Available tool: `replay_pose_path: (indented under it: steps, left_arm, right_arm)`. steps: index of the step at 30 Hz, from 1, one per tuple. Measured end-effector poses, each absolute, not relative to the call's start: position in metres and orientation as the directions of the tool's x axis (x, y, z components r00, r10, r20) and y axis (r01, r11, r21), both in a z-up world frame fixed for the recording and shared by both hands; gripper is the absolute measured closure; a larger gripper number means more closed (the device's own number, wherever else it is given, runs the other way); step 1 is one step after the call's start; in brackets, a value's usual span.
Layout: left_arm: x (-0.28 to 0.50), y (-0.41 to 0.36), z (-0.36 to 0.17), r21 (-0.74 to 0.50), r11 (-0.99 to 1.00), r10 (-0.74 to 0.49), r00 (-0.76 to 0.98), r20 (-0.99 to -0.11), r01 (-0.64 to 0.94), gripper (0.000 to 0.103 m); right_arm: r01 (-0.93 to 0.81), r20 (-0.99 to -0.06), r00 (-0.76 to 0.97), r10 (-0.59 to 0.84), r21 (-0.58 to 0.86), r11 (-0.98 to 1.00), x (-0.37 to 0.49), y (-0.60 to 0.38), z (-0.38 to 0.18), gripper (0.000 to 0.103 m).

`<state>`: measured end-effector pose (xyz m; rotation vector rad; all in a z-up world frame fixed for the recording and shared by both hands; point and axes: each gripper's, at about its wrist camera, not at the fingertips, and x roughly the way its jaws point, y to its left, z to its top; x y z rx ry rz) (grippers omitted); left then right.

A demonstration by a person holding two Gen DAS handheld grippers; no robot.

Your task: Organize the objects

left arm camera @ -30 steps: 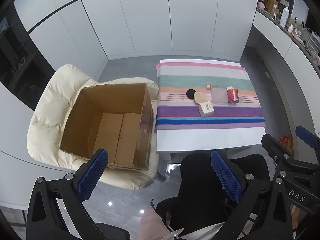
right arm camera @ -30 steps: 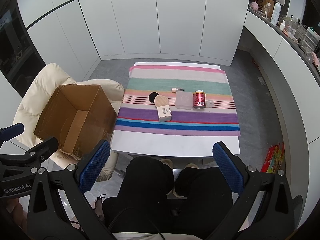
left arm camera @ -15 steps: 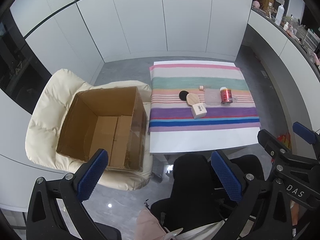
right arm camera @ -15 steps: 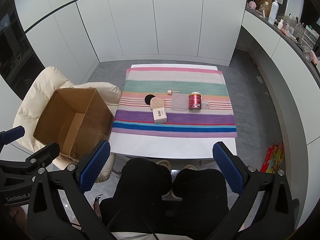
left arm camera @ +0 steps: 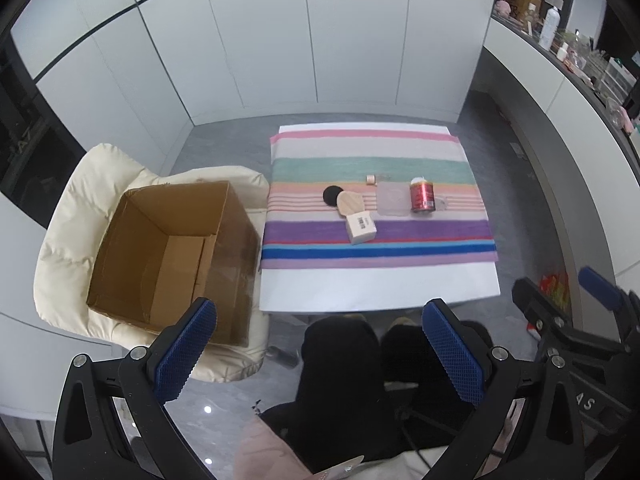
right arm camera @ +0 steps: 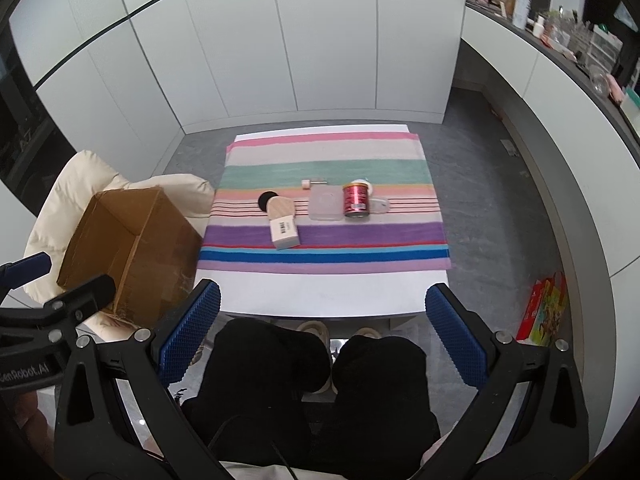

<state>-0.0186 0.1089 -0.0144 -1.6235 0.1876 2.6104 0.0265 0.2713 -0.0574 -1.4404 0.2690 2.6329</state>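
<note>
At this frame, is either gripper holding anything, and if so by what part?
Nothing is held. The left gripper and right gripper both hang open and empty above the person's lap; the red can stands untouched on the striped cloth.

Your black-trousered knees (right arm camera: 320, 364) sit at a white table (right arm camera: 320, 292) draped with a striped cloth (right arm camera: 326, 240). To your left is a cream padded chair (left arm camera: 80, 208). White cabinets (left arm camera: 280, 40) line the far wall, and a cluttered counter (right arm camera: 560, 36) runs along your right.
</note>
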Motion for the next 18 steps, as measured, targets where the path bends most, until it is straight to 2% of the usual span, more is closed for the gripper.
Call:
replay_pose_path:
  steps: [11, 18]
  left_arm:
    - [-0.030, 0.152, -0.040, -0.003, -0.994, 0.046, -0.376, -0.925, -0.113, 0.000]
    - [-0.039, 0.161, -0.056, -0.032, -0.994, 0.066, -0.355, -0.932, -0.101, 0.000]
  right_arm:
    - [-0.212, -0.827, -0.556, 0.080, 0.048, -0.976, 0.036, 0.320, -0.062, 0.000]
    - [-0.231, -0.810, -0.581, 0.072, 0.079, -0.970, 0.035, 0.340, -0.068, 0.000]
